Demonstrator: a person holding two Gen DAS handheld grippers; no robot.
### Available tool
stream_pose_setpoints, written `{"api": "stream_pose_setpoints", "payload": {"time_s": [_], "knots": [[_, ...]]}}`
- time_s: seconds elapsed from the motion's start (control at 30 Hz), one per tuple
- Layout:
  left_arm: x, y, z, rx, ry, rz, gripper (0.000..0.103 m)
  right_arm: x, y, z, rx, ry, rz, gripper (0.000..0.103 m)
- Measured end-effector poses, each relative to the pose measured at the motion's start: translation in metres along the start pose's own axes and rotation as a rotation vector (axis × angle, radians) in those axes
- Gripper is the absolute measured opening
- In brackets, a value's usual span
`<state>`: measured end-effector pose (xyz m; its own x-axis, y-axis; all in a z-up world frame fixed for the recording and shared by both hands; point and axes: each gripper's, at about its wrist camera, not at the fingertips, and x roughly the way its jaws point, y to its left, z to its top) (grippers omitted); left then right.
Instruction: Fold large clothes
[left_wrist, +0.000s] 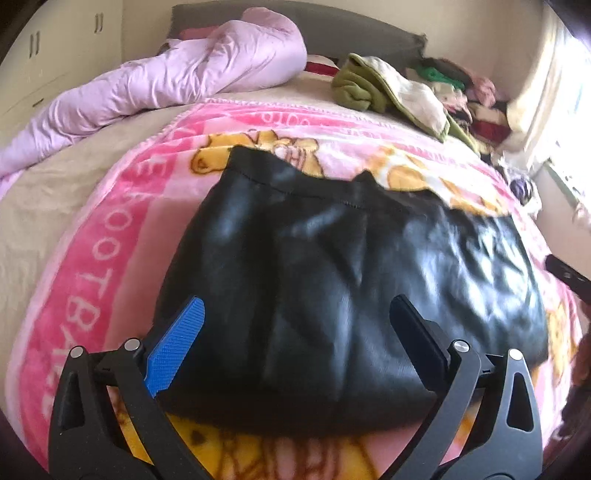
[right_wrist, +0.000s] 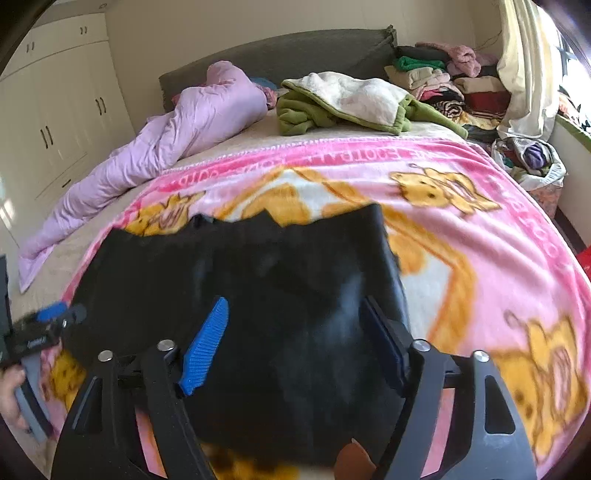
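A shiny black garment (left_wrist: 332, 266) lies folded and flat on the pink cartoon blanket (left_wrist: 110, 229) on the bed. My left gripper (left_wrist: 299, 314) is open and empty, its blue-padded fingers (left_wrist: 177, 347) held just above the garment's near edge. In the right wrist view the same garment (right_wrist: 258, 280) fills the middle, and my right gripper (right_wrist: 295, 317) is open and empty over its right part. The left gripper (right_wrist: 55, 317) shows at the left edge of the right wrist view, in a hand. The right gripper's tip (left_wrist: 565, 275) shows at the right edge of the left wrist view.
A crumpled lilac duvet (right_wrist: 177, 125) lies at the far left of the bed. A green and cream blanket (right_wrist: 351, 99) lies at the head. Stacked folded clothes (right_wrist: 443, 81) stand at the far right by a curtain. White wardrobes (right_wrist: 48, 122) line the left wall.
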<state>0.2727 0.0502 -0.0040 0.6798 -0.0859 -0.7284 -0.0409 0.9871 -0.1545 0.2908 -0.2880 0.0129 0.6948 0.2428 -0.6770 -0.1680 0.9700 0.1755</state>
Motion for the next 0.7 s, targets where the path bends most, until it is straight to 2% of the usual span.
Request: {"api": "stream_pose_setpoints", "payload": {"time_s": [0.1, 0.17, 0.27, 0.4, 0.47, 0.57, 0.7], "knots": [[0.001, -0.011, 0.010, 0.021, -0.023, 0.007, 0.094, 0.027, 0.007, 0.018, -0.013, 0.014, -0.004, 0.064], [0.007, -0.018, 0.014, 0.036, -0.012, 0.006, 0.094, 0.045, 0.008, 0.026, -0.015, 0.035, -0.004, 0.064], [0.019, -0.024, 0.017, 0.054, 0.010, 0.017, 0.094, 0.066, 0.001, 0.036, -0.011, 0.065, -0.050, 0.064], [0.034, -0.028, 0.017, 0.071, 0.041, 0.007, 0.094, 0.096, -0.018, 0.031, 0.005, 0.142, -0.120, 0.065], [0.045, -0.027, 0.015, 0.090, 0.065, 0.027, 0.094, 0.109, -0.031, 0.024, 0.042, 0.186, -0.098, 0.063], [0.057, -0.026, 0.011, 0.119, 0.085, 0.039, 0.094, 0.115, -0.036, 0.017, 0.052, 0.192, -0.093, 0.063], [0.057, -0.028, 0.009, 0.152, 0.070, 0.045, 0.094, 0.116, -0.029, 0.015, 0.032, 0.183, -0.126, 0.063]]}}
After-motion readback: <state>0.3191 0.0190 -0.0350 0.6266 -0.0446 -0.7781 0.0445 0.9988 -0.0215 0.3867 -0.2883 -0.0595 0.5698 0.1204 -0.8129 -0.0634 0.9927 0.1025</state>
